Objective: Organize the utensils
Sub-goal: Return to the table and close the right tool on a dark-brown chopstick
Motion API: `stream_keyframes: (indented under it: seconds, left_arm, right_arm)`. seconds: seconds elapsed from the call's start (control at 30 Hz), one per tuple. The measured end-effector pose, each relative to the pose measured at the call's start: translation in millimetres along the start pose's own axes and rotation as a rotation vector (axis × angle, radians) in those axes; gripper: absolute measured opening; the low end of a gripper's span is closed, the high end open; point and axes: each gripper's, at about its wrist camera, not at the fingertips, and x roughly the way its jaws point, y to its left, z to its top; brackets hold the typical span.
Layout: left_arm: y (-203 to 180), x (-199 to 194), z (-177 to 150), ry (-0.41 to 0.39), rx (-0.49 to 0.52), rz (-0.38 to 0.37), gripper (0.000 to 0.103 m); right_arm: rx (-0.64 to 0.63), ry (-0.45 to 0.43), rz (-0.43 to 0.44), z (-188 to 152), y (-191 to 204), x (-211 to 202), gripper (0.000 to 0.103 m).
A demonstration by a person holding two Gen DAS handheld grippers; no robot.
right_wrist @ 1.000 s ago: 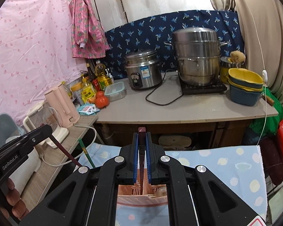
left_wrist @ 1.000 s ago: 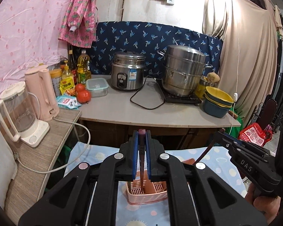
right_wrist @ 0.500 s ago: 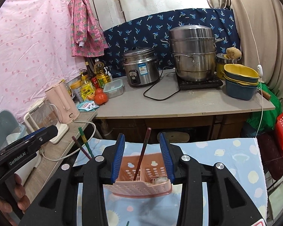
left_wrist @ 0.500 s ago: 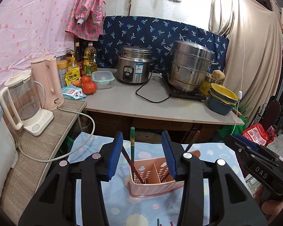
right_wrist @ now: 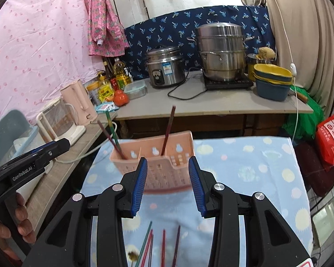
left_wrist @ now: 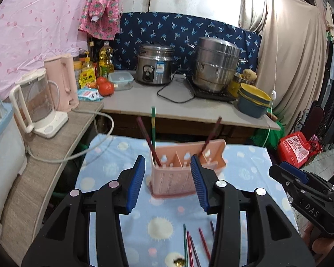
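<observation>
Pink plastic caddy (left_wrist: 184, 171), perforated walls, w/ inner dividers; stands on blue spotted cloth (left_wrist: 104, 171) covering the desk, toward its far edge.
- Contents, left compartment: 1 green chopstick (left_wrist: 153, 129), near upright; 1 dark red chopstick (left_wrist: 147, 138), tilted left, crossing it.
- Contents, right side: 1 dark red chopstick (left_wrist: 211, 133), leaning right. Exact compartment can't be told.
- Loose chopsticks (left_wrist: 194, 244): several, red, green and dark, lying on cloth at near edge, between the two rigs. Small brownish item beside them, blurred, unidentified.
- Left tongs (left_wrist: 168, 181): wide, blue pads apart, nothing between them; in front of caddy, not touching it.
- Right tongs (right_wrist: 168, 181): wide, nothing held; also just short of caddy's near wall. Loose sticks show below these too.
- Left hand (right_wrist: 17, 220) on its rig handle, seen at left edge of right wrist view.

Background, on grey counter (left_wrist: 144, 98) behind the desk:
- rice cooker (left_wrist: 154, 66), steel
- stacked steamer pot (left_wrist: 216, 62) on hob
- yellow and blue bowls (left_wrist: 253, 100), stacked, right end
- clear lidded box (left_wrist: 120, 80)
- 2 tomatoes (left_wrist: 104, 86)
- oil bottle (left_wrist: 105, 59) plus jars, left end

Side shelf, left: pink kettle (left_wrist: 62, 82), glass kettle (left_wrist: 36, 106) on white base, cable trailing.
</observation>
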Motion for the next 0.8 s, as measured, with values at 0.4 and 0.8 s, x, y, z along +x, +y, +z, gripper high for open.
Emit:
stream_keyframes:
  seconds: [0.4, 0.8]
  left_arm:
    - [5, -8, -119, 0.189, -0.025, -0.006, 0.040]
    - [0, -11, -226, 0.356, -0.045, -0.015, 0.040]
  right_arm:
    - [-0.008, 0.133, -0.051, -109, -5, -33, 0.038]
    - [0.022, 0.317, -0.077, -219, -12, -33, 0.037]
